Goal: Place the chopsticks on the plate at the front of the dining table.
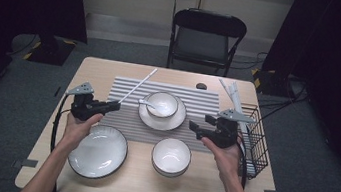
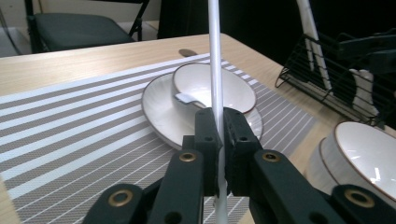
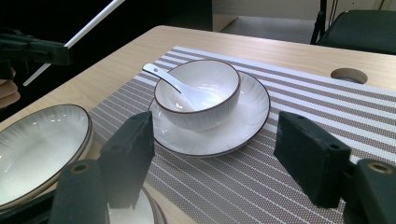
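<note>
My left gripper (image 1: 116,104) (image 2: 220,126) is shut on a long white chopstick (image 1: 137,86) (image 2: 215,56), which slants up and away over the striped placemat (image 1: 128,92). The left gripper (image 3: 32,49) and its chopstick (image 3: 84,28) also appear far off in the right gripper view. A small white bowl (image 1: 162,104) (image 3: 198,93) with a white spoon (image 1: 146,103) (image 3: 161,77) in it stands on a saucer (image 1: 175,119) (image 3: 252,116) mid-mat. My right gripper (image 1: 194,128) (image 3: 219,140) hovers open just right of the saucer, holding nothing.
A large white plate (image 1: 98,151) lies front left and an empty bowl (image 1: 171,156) (image 2: 369,149) front centre. A black wire basket (image 1: 257,143) (image 2: 336,79) at the right edge holds more white sticks (image 1: 232,92). A folding chair (image 1: 207,35) stands behind the table.
</note>
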`<state>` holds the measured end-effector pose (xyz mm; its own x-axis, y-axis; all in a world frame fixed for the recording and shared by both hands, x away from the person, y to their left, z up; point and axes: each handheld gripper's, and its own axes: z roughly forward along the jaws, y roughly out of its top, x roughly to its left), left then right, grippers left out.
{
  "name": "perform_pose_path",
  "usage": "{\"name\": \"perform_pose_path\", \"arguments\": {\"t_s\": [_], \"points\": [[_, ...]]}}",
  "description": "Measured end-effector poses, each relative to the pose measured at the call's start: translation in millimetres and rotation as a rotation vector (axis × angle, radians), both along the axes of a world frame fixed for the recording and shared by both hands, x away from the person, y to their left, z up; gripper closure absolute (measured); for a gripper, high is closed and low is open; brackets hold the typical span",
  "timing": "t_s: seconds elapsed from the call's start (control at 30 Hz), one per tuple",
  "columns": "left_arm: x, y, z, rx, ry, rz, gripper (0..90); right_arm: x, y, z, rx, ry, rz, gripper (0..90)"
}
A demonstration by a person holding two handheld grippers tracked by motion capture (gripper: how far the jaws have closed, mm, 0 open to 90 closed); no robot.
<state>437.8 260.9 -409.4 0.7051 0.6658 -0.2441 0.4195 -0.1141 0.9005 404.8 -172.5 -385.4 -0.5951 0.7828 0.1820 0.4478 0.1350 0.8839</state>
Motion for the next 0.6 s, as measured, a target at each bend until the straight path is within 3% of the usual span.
{"name": "perform_pose_path", "arguments": {"t_s": [0.37,0.5,0.6], "points": [[22.7,-2.9,5.8,0.016,0.015,0.023,85.8,1.7,2.0,-4.2,-0.01,0.029,-0.005,26.3],[33.8,-11.2,4.4,0.063,0.034,0.025,85.8,1.8,-0.2,-3.2,-0.002,0.026,-0.01,26.1],[39.6,-11.1,4.8,0.06,0.042,0.035,85.7,1.0,0.9,-3.9,-0.006,0.032,-0.005,26.1]]}}
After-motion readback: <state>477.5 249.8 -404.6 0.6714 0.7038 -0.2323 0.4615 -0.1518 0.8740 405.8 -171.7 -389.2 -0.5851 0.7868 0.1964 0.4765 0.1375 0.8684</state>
